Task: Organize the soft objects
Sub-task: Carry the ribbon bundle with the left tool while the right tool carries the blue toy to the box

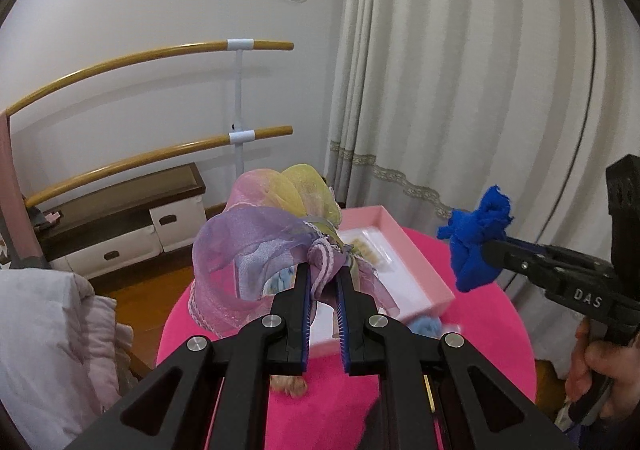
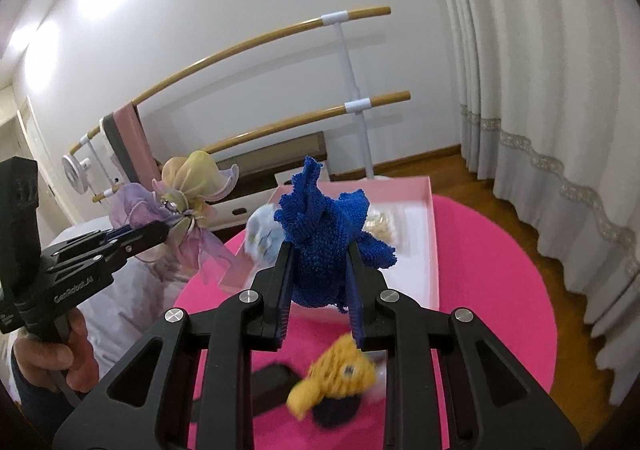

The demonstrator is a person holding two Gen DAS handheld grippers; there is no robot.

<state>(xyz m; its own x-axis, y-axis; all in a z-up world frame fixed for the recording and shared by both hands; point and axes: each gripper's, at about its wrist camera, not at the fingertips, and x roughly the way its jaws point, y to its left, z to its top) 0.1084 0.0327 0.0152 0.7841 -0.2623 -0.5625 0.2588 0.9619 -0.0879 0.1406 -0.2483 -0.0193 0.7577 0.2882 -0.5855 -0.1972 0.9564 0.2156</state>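
Observation:
My left gripper [image 1: 323, 274] is shut on a sheer pastel scarf [image 1: 256, 234], purple, pink and yellow, lifted above the pink round table [image 1: 488, 314]. From the right wrist the same scarf [image 2: 188, 205] hangs from the left gripper [image 2: 166, 228] at the left. My right gripper [image 2: 318, 250] is shut on a bunched blue knitted cloth [image 2: 324, 242], also held in the air. The left wrist view has that blue cloth [image 1: 474, 240] at the right, in the right gripper [image 1: 490, 248]. A pink open box [image 1: 404, 250] with a white inside lies on the table beneath both.
A yellow knitted toy [image 2: 340, 374] and a dark item [image 2: 272, 382] lie on the table near me, a pale blue soft piece [image 1: 427, 326] by the box. A barre rail [image 1: 240, 109], low drawers [image 1: 120, 234], curtains [image 1: 460, 89] and bedding [image 1: 48, 338] surround the table.

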